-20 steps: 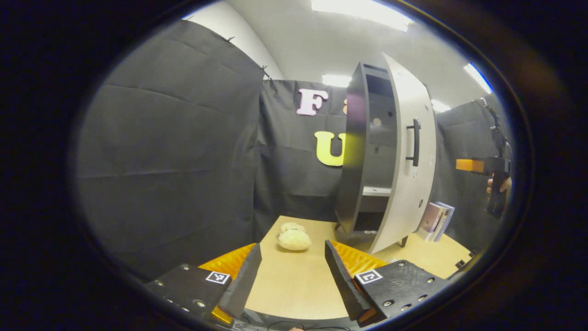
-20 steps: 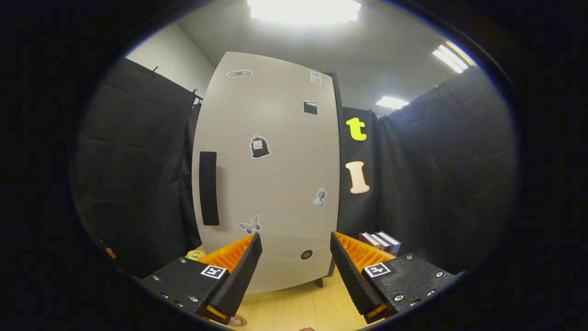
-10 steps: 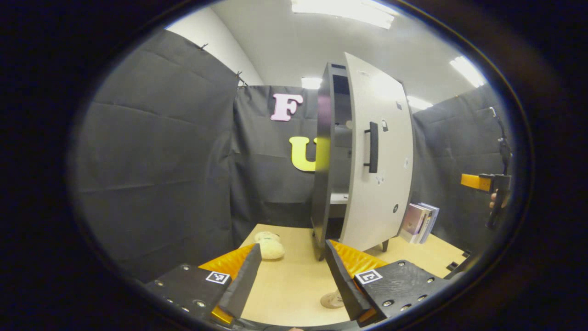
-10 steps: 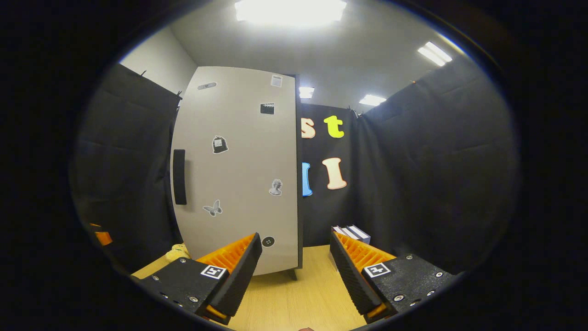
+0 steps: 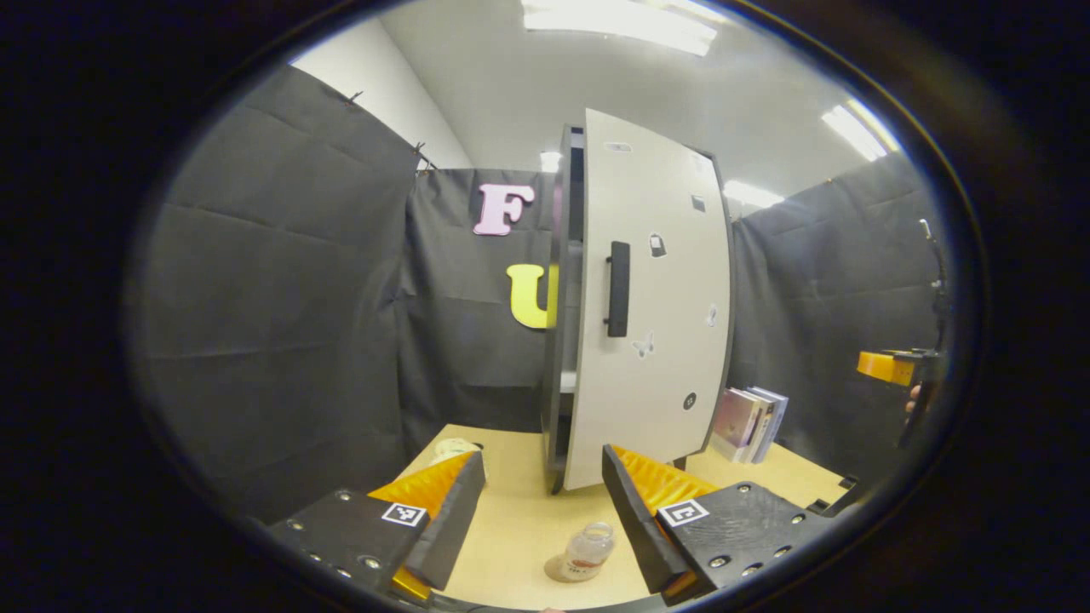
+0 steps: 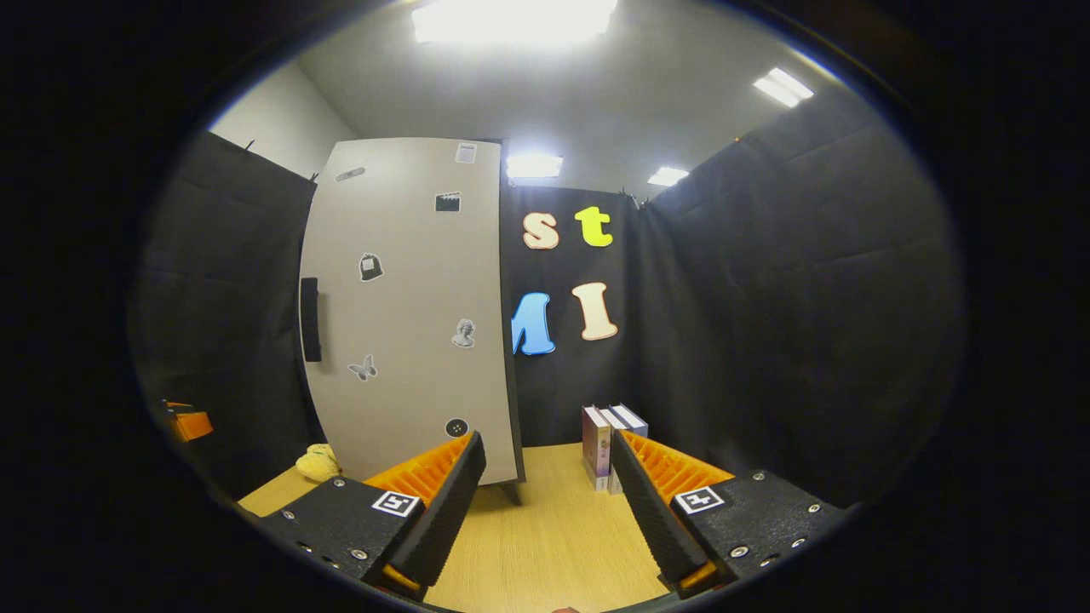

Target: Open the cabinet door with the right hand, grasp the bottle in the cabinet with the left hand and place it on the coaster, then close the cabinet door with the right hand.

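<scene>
Left gripper view: bottle (image 5: 588,551) upright on coaster (image 5: 562,571), near counter (image 5: 519,528) edge, so delivered. Cabinet door (image 5: 651,306) nearly closed. Left gripper (image 5: 545,511) and right gripper (image 6: 549,502) both spread wide, empty, clear of door.

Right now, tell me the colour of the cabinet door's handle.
Black, a vertical bar handle on the pale grey cabinet door; clearest in the left gripper view.

- Worktop (image 6: 545,545): pale wood grain, matt.
- Door (image 5: 651,306): smooth, matt, off-white.
- Bottle (image 5: 588,552): clear, glossy.
- Booth wall (image 5: 281,323): creased black cloth.
</scene>
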### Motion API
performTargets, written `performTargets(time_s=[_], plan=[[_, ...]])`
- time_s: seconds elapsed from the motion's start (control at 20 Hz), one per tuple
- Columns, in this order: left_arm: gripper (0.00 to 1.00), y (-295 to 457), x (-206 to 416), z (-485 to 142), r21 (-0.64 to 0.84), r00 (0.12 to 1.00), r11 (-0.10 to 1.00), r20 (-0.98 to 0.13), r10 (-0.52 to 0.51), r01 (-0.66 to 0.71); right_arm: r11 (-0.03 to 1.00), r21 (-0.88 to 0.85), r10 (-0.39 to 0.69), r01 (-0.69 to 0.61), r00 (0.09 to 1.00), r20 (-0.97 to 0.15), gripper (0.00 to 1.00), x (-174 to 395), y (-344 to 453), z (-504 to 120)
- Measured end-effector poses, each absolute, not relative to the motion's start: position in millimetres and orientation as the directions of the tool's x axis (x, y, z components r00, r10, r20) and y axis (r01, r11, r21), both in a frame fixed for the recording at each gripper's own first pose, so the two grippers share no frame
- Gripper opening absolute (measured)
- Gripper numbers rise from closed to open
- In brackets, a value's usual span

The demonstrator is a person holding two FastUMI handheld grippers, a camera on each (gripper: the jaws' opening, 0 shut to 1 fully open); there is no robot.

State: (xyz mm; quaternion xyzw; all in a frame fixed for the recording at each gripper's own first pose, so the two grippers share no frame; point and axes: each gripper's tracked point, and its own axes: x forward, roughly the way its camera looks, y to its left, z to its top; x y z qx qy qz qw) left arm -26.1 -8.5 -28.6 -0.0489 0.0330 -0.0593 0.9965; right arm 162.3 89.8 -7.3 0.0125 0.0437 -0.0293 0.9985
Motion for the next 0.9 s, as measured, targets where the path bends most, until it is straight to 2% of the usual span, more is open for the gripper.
performTargets(time_s=[0.3, 0.6, 0.9], plan=[[0.81, -16.5, -25.0, -22.0, -0.089, 0.992, 0.99, -0.052, -0.116, 0.111, 0.998, 0.029, -0.051, 0.055, 0.993, -0.106, 0.93, 161.9, 85.4, -15.8], [0.83, -8.0, -22.8, -16.7, -0.077, 0.994, 0.993, -0.044, -0.096, 0.092, 0.998, 0.007, -0.055, 0.056, 0.995, -0.078, 0.93, 166.3, 90.0, -5.8], [0.81, -5.2, -17.7, -11.5, -0.055, 0.996, 0.996, -0.038, -0.075, 0.073, 0.999, 0.0, -0.046, 0.046, 0.996, -0.076, 0.93, 168.0, 94.9, -7.4]])
